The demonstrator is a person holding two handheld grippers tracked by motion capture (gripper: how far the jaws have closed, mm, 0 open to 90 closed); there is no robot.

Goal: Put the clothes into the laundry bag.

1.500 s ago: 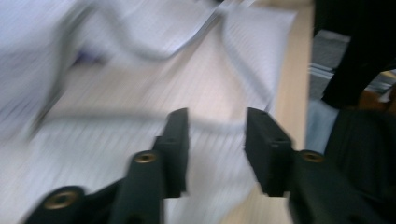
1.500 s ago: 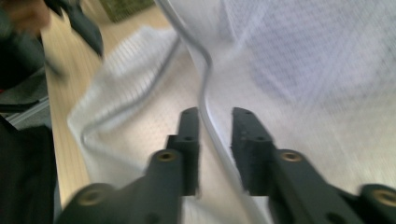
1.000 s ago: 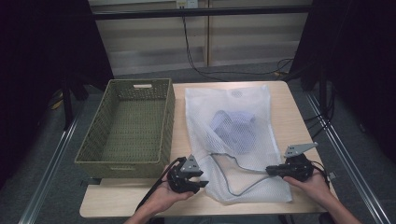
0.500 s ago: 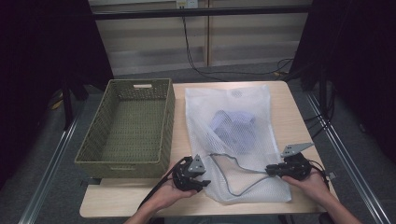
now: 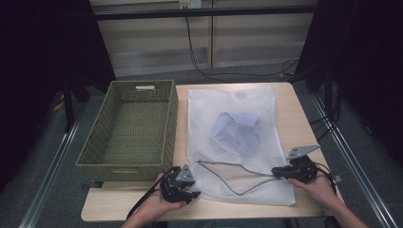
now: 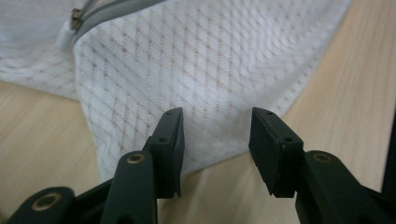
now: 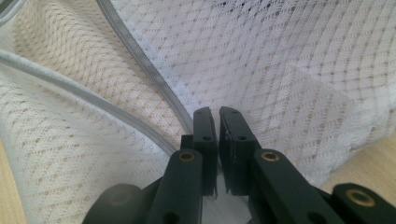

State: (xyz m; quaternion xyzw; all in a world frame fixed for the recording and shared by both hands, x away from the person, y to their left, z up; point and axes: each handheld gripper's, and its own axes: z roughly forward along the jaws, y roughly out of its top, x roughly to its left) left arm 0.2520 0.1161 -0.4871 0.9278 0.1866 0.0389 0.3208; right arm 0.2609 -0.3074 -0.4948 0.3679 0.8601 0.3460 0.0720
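My right jaws (image 7: 217,122) have just closed on the mesh laundry bag (image 5: 237,142) beside its grey zipper (image 7: 140,65), pinning that edge so the mouth stays put. My left jaws (image 6: 215,135) stand spread over the bag's near corner on the surface (image 6: 42,126), touching nothing, ready to take it. The bluish garment (image 5: 236,134) inside is blurred by mesh.

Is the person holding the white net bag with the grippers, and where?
The right gripper pinches the white mesh bag at its grey zipper edge. The left gripper is open over the bag's corner, holding nothing.
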